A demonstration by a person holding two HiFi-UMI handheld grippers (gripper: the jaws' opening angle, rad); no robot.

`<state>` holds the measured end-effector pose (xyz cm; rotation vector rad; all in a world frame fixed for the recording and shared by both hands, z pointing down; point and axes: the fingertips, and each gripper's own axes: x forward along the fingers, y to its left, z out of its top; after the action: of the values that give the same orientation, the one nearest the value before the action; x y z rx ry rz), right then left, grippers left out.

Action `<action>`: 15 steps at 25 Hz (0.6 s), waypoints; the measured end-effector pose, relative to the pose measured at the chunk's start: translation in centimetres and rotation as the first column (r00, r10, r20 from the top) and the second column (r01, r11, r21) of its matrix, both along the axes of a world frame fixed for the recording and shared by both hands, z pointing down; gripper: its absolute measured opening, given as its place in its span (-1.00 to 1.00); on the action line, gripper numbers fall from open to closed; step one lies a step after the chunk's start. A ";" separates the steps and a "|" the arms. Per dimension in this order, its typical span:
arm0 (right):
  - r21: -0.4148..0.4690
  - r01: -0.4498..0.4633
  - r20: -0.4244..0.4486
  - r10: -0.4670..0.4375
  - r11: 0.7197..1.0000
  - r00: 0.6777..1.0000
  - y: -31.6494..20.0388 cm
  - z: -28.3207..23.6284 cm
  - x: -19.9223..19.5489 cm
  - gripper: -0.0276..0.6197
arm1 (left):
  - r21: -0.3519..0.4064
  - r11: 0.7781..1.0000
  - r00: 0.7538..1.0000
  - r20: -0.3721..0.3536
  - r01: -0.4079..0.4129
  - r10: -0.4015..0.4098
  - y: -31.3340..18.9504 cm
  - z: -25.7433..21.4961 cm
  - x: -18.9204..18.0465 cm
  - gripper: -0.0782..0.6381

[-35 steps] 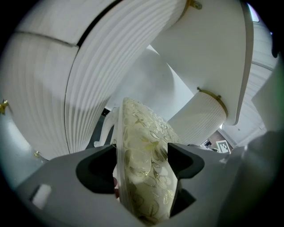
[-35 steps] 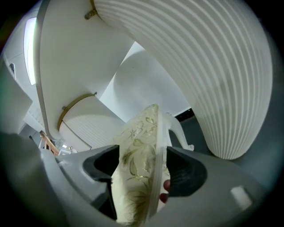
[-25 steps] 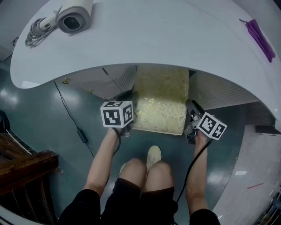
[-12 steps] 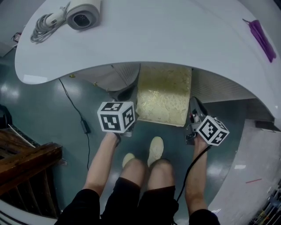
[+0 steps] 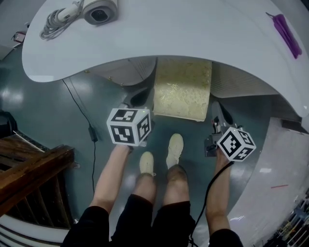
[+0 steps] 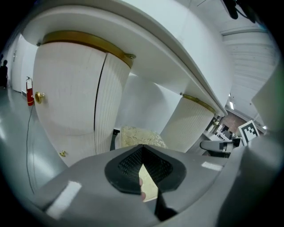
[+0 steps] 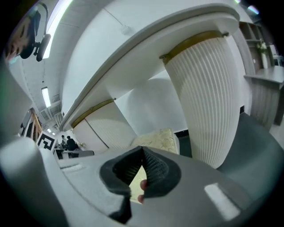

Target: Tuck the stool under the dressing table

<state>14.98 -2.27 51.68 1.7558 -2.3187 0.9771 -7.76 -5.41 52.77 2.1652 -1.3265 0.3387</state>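
**Two closed grippers, stool sitting most of the way under the dressing table**

Both grippers were shut and held nothing. In its own view the left gripper point(image 6: 143, 147) had its ribbed black pads pressed together, and the right gripper point(image 7: 142, 151) showed the same, its jaws having just closed the last bit with nothing between them.

From the head view, the left gripper point(image 5: 137, 99) and the right gripper point(image 5: 218, 115) flanked the stool point(image 5: 182, 89), one on each side, and neither touched it. The stool's pale yellow patterned cushion lay in the knee gap between the two ribbed pedestals. Its far part was hidden beneath the white top of the dressing table point(image 5: 193, 34), and its near edge stuck out past the table's rim.

The person's two shoes point(image 5: 175, 149) stood on the grey floor just short of the stool.

On the tabletop, a hair dryer point(image 5: 99, 10) with its coiled cord lay at the far left, and a purple object point(image 5: 285, 34) lay at the far right.
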 end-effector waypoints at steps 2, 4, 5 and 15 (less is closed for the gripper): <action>-0.004 0.005 -0.022 -0.005 1.000 1.000 0.9 -1.1 -0.4 -0.91 | -0.005 1.000 1.000 0.008 -0.004 0.004 0.9 -1.0 -0.2 -0.76; -0.011 0.008 -0.038 -0.009 1.000 0.999 1.9 -2.2 -0.9 -0.91 | -0.010 1.000 1.000 0.022 -0.009 0.010 1.9 -2.2 -0.4 -0.76; -0.016 0.010 -0.045 -0.011 1.000 0.999 2.4 -2.8 -1.0 -0.91 | -0.013 1.000 0.999 0.033 -0.013 0.013 2.4 -2.8 -0.5 -0.76; -0.032 0.011 -0.142 -0.016 0.999 0.990 5.9 -10.4 -2.4 -0.91 | -0.046 0.998 0.995 0.088 -0.039 0.043 7.0 -9.4 -2.9 -0.76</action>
<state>12.54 3.66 41.27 1.7348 -2.2136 0.8510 -10.61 1.64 43.36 2.1657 -1.3113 0.4817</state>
